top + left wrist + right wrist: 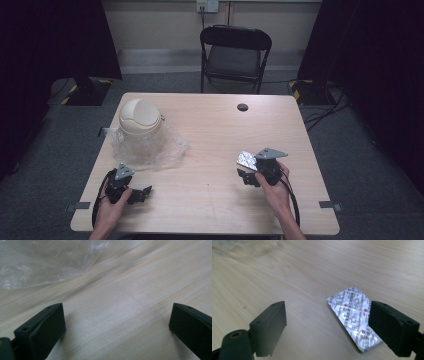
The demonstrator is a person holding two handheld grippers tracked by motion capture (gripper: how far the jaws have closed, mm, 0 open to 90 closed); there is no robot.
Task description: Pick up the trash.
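A silver foil blister pack (246, 160) with red print lies flat on the wooden table (210, 125), right of centre. My right gripper (248, 178) hovers just in front of it, held in a hand. In the right gripper view its black jaws stand wide apart, so the right gripper (327, 315) is open, and the blister pack (352, 315) lies partly behind the right-hand jaw, not pinched. My left gripper (142, 193) rests near the front left edge. It is open too: the left gripper (116, 322) has bare wood between its jaws.
A small cream bin (140, 125) with a domed swing lid stands at the table's left on a crumpled clear plastic bag (167, 150), whose edge (37, 262) lies ahead of the left jaws. A cable hole (242, 107) and a black folding chair (235, 52) are at the far side.
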